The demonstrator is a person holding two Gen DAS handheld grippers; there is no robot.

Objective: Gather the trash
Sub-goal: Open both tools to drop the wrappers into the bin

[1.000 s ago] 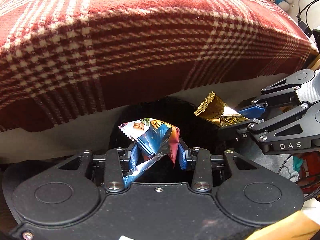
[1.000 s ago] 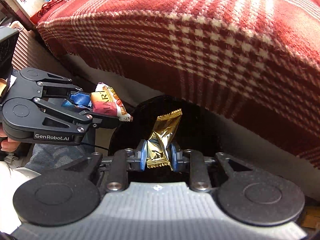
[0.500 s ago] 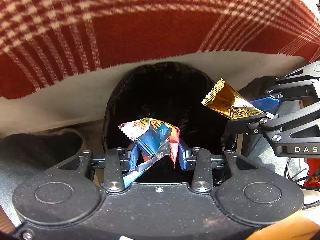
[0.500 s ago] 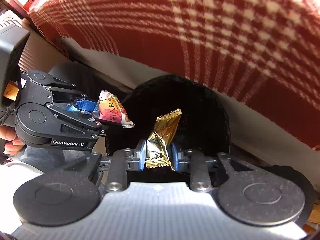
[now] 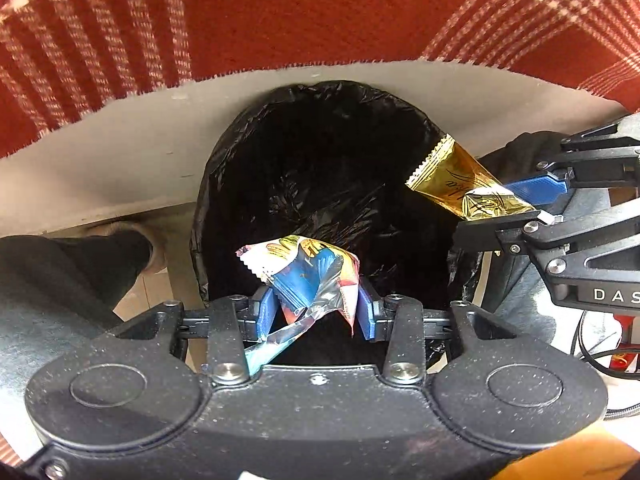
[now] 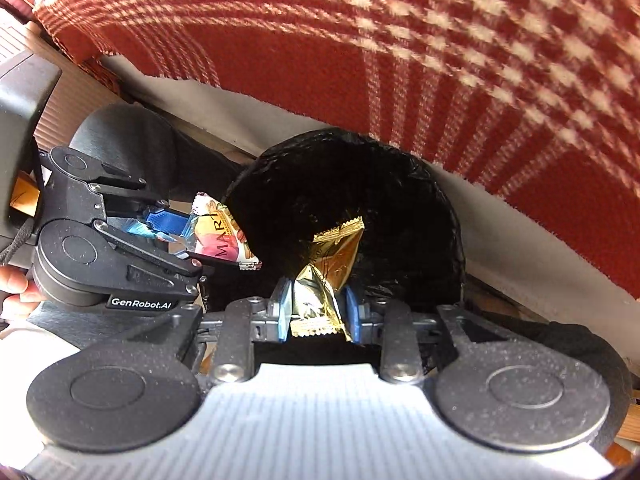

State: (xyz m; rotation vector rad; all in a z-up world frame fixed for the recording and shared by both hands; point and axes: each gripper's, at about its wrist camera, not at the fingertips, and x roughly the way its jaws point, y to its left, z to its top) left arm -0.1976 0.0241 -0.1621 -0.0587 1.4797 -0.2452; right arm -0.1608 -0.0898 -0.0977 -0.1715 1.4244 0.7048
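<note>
A bin lined with a black bag [image 5: 320,184] [image 6: 384,200] gapes below the edge of a white table [image 5: 132,152]. My left gripper [image 5: 316,308] is shut on a crumpled blue, white and red snack wrapper [image 5: 308,276], held over the bin's near rim. From the right wrist view that same wrapper [image 6: 220,236] shows at the bin's left edge. My right gripper [image 6: 316,312] is shut on a gold foil wrapper [image 6: 332,264], which hangs over the bin's right rim in the left wrist view [image 5: 460,184].
A red and white checked cloth [image 5: 280,12] [image 6: 400,40] drapes over the table above the bin. A person's dark trouser legs [image 5: 60,276] flank the bin. A hand [image 6: 16,288] grips the left tool. Cables [image 5: 596,356] lie at far right.
Both grippers have tipped downward and come nearer to the bin, whose opening now fills more of each view. Each wrapper stays held as before.
</note>
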